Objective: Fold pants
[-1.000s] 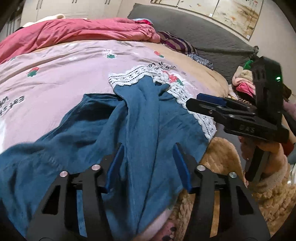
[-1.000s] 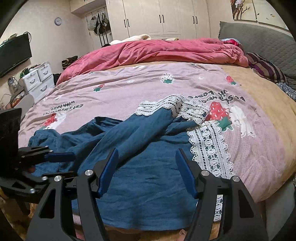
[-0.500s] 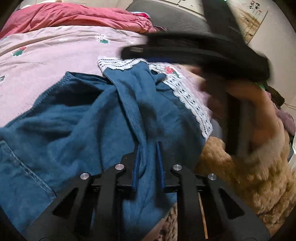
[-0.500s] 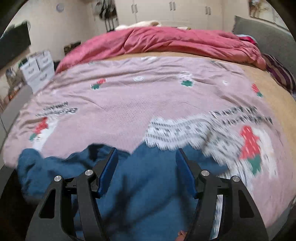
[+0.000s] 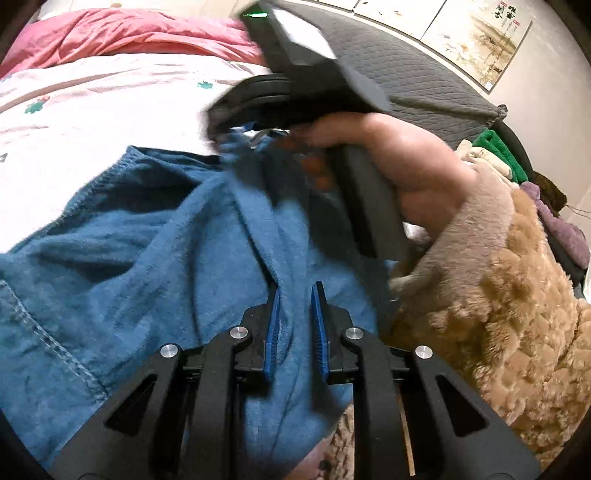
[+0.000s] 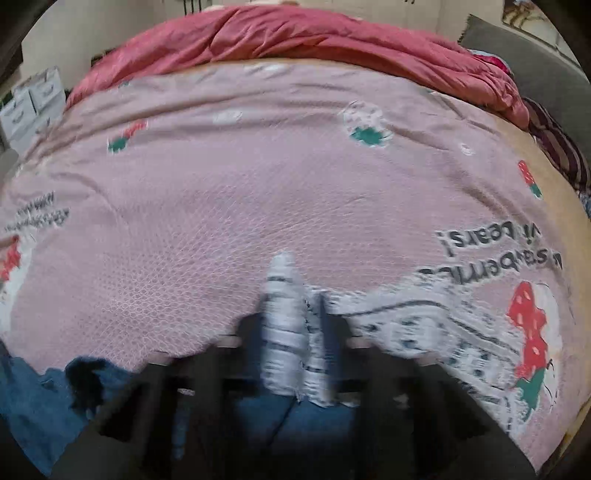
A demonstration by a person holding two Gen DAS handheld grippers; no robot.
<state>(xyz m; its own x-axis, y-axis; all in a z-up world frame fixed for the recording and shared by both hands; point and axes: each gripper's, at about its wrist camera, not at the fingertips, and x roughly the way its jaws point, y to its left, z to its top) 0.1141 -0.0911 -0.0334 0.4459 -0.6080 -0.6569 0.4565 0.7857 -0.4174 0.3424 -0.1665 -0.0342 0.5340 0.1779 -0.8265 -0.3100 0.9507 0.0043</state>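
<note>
Blue pants (image 5: pixel 147 258) lie crumpled on the near part of the pink bedspread (image 5: pixel 92 110). My left gripper (image 5: pixel 295 291) is shut on a raised fold of them near the bed's edge. Further in, a hand (image 5: pixel 406 158) in a fuzzy tan sleeve holds my right gripper (image 5: pixel 236 133) at the far end of a pants leg. In the blurred right wrist view, that right gripper (image 6: pixel 291 302) is shut. White lace trim (image 6: pixel 284 325) is bunched between its fingers, with blue pants cloth (image 6: pixel 295 413) just below.
A red duvet (image 6: pixel 295 33) is heaped along the far side of the bed. A grey headboard (image 5: pixel 424 85) and a pile of clothes (image 5: pixel 495 155) stand to the right. White drawers (image 6: pixel 33 103) sit beyond the bed's left side.
My left gripper shut on the pants fold and stays there. My right gripper swept over the bed to the leg end by the lace trim and shut there.
</note>
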